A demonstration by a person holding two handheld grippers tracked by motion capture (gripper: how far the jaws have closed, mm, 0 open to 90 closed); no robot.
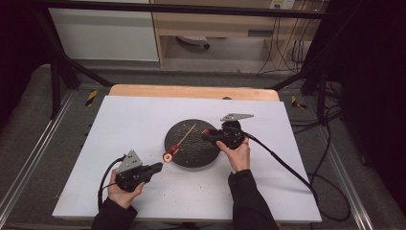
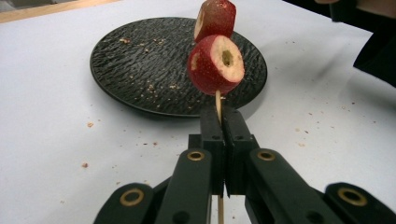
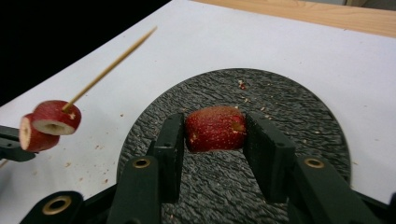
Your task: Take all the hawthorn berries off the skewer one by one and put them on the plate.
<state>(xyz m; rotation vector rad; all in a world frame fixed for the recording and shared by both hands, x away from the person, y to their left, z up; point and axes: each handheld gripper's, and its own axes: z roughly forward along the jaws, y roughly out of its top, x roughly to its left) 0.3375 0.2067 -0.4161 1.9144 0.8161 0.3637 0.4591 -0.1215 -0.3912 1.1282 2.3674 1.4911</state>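
At the left of the table, my left gripper (image 1: 155,167) is clamped tight on the blunt end of a thin wooden skewer (image 2: 218,103), jaws pressed together with the stick between them. Two red fruit pieces (image 2: 215,64) with hollowed pale centres already sit low on the skewer, one just behind the other, and its bare pointed end slants up over the black plate (image 1: 191,155). Moving right, my right gripper (image 3: 215,135) holds a third red fruit piece (image 3: 215,128) squeezed between its jaws, which stand part-way apart at the width of the fruit, above the plate. Judged step: thread this piece onto the point. To do it well I would keep the left hand steady, line the fruit's cored hole up with the skewer tip, and push along the stick's axis rather than across it, since the skewer looks thin enough to bend or snap. Grip should stay light; the fruit looks soft. Crumbs are scattered on the plate and on the white sheet (image 1: 143,120). Nothing lies between fruit and skewer tip; each gripper's cable trails off behind it.
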